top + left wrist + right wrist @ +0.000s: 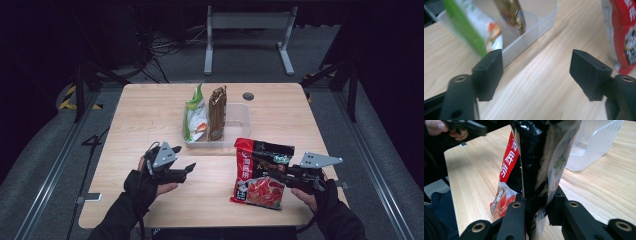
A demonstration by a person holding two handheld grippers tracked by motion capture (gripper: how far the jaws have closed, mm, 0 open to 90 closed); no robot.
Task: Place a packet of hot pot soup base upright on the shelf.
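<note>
The red-and-black snack bag [262, 172] sits at about 5 o'clock on the wooden table [150, 115], pinched at its right edge by the right gripper [270, 172], whose 2 jaws are clamped tight on the crumpled foil. In the right gripper view the bag [534, 157] rises straight up from between the jaws, its lower red corner touching the tabletop. At 12 o'clock from the bag, just beside it, stands a clear plastic bin [237, 117] near the table's centre. 2 more bags stand upright in the bin's left end: a green-and-white bag [195, 117] and, at its 3 o'clock, a brown-gold bag [217, 114]. The left gripper [190, 167] hovers at 7 o'clock on the table, pointing toward the red bag, well apart from it. Its jaws stand apart with nothing between them [536, 72].
</note>
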